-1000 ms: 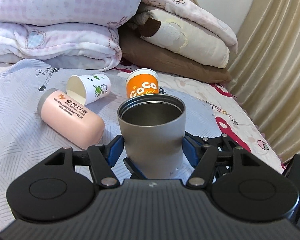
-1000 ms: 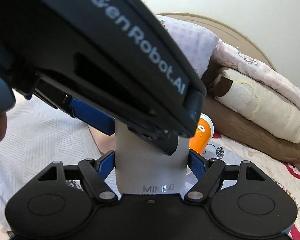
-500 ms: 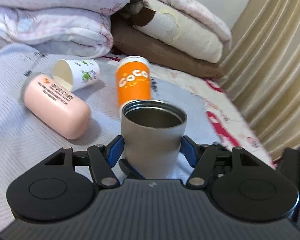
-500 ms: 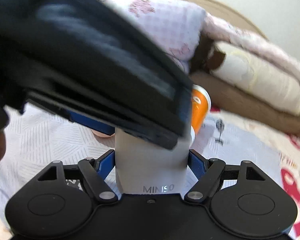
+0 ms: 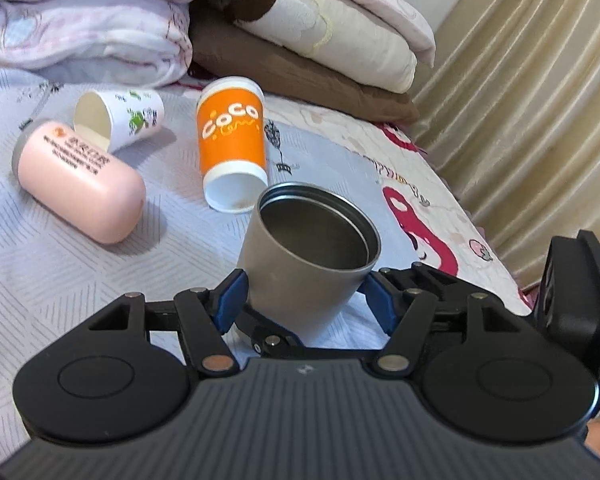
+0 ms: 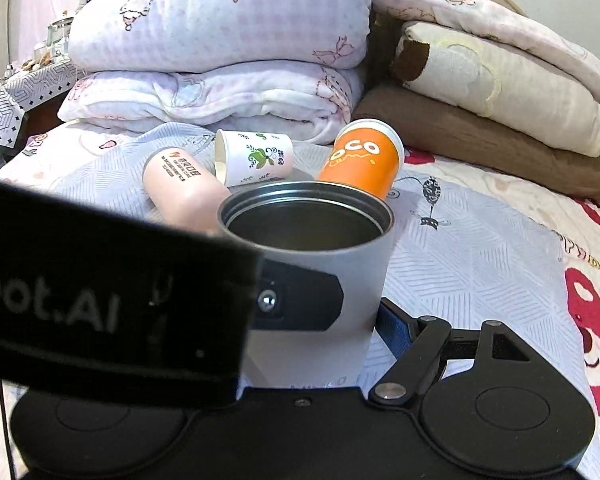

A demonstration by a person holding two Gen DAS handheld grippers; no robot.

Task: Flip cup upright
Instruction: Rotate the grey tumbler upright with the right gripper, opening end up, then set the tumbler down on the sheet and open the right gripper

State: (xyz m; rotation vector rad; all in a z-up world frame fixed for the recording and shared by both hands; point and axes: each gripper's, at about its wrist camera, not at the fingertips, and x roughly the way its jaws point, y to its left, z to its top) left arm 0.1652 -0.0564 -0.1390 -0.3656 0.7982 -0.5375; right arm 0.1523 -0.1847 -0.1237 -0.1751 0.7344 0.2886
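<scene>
A grey steel cup (image 5: pixel 304 268) with its mouth up stands between the fingers of both grippers, low over the bed sheet. My left gripper (image 5: pixel 302 296) has its blue pads close on both sides of the cup, which leans right in that view. In the right wrist view the cup (image 6: pixel 316 280) looks upright, and my right gripper (image 6: pixel 312 336) holds its lower body; the left gripper's black body (image 6: pixel 100 300) hides the right gripper's left finger.
An orange "CoCo" paper cup (image 5: pixel 232 144), a white paper cup (image 5: pixel 116 118) and a pink bottle (image 5: pixel 80 188) lie on the sheet behind. Folded quilts (image 6: pixel 220 60) and pillows (image 6: pixel 500 92) are stacked at the back. A curtain (image 5: pixel 540 100) hangs beyond the bed's right edge.
Both grippers have come down with the grey cup toward the sheet. The left gripper has dropped lower in the right wrist view, uncovering the cup's mouth. The cup now leans in the left view.
</scene>
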